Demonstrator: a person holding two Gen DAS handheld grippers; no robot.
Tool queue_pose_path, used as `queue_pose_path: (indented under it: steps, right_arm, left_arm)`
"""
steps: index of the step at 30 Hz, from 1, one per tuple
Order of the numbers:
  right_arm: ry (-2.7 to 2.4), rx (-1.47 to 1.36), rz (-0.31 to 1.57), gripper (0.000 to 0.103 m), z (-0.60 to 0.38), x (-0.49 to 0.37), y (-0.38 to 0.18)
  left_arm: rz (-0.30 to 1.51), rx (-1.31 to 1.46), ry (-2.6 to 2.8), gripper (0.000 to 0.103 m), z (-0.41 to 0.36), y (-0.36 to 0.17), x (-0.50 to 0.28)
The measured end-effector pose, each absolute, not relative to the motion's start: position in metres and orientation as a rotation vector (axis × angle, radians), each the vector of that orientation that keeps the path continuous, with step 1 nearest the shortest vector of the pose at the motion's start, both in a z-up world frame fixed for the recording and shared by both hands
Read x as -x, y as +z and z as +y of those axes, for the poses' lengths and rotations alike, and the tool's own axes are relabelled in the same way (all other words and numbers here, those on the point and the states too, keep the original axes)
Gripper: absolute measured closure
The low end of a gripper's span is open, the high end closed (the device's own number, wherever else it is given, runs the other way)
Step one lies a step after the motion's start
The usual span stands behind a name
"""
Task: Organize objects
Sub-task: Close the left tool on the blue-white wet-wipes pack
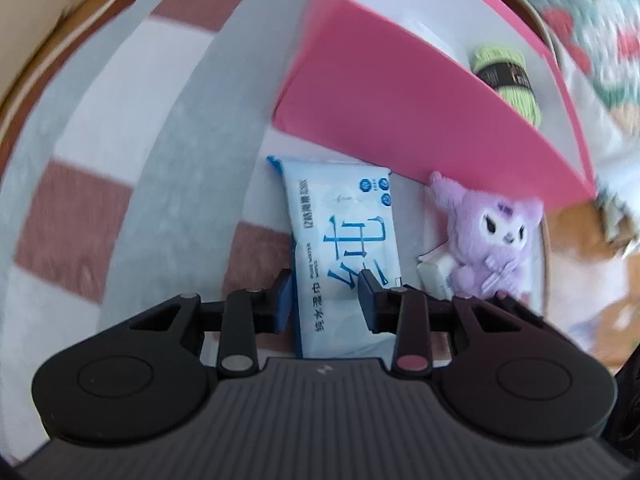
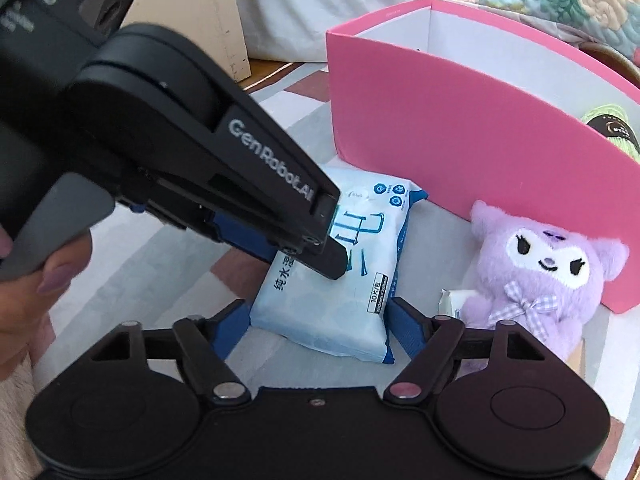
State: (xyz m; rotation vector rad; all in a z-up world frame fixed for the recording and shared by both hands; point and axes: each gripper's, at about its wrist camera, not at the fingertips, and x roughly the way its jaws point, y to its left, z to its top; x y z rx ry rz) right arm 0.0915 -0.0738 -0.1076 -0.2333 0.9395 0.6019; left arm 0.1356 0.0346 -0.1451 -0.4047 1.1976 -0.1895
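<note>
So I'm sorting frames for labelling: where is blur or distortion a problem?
Left wrist: the top right corner is smeared and the pink box bows heavily; wipes pack stays readable. Right wrist: sharp, though the box rim curves.

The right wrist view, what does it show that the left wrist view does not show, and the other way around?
Only the right wrist view shows the left gripper from outside, shut on the wet wipes pack, a hand holding it, and the right gripper with its fingers on either side of the pack's near end.

Only the left wrist view shows the striped cloth spreading far to the left.

Both show the pack, the purple plush toy, the pink box and the green yarn inside it.
</note>
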Motion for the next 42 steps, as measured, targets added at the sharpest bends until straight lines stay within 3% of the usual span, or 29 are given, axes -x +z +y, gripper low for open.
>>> queue_pose_path:
  steps: [8, 10, 20, 23, 25, 28, 34, 42]
  right_arm:
    - [0.635, 0.247, 0.900, 0.024, -0.082, -0.066, -0.100]
    - [0.633, 0.253, 0.899, 0.049, -0.085, -0.058, -0.096]
    - [0.651, 0.198, 0.901, 0.055, -0.113, -0.050, -0.073]
    - [0.685, 0.184, 0.914, 0.049, -0.114, -0.047, -0.074]
    - [0.712, 0.181, 0.961, 0.032, -0.116, -0.047, -0.079]
    - [0.705, 0.136, 0.980, 0.018, -0.119, -0.046, -0.084]
    - [0.620, 0.036, 1.021, 0.017, -0.131, -0.060, -0.093]
    - [0.604, 0.149, 1.025, 0.012, -0.111, -0.048, -0.107]
  left_arm:
    - [1.177, 0.402, -0.246, 0.070, 0.032, -0.133, -0.122]
    - [1.142, 0.367, -0.237, 0.070, 0.029, -0.122, -0.113]
    - [1.100, 0.279, -0.267, 0.070, 0.005, -0.093, -0.081]
    - [1.172, 0.273, -0.237, 0.071, 0.004, -0.108, -0.075]
    - [1.233, 0.320, -0.248, 0.071, 0.005, -0.119, -0.078]
    - [1.280, 0.352, -0.261, 0.071, 0.002, -0.128, -0.080]
    - [1.335, 0.432, -0.262, 0.070, 0.004, -0.140, -0.079]
    - [1.264, 0.337, -0.222, 0.068, -0.001, -0.134, -0.083]
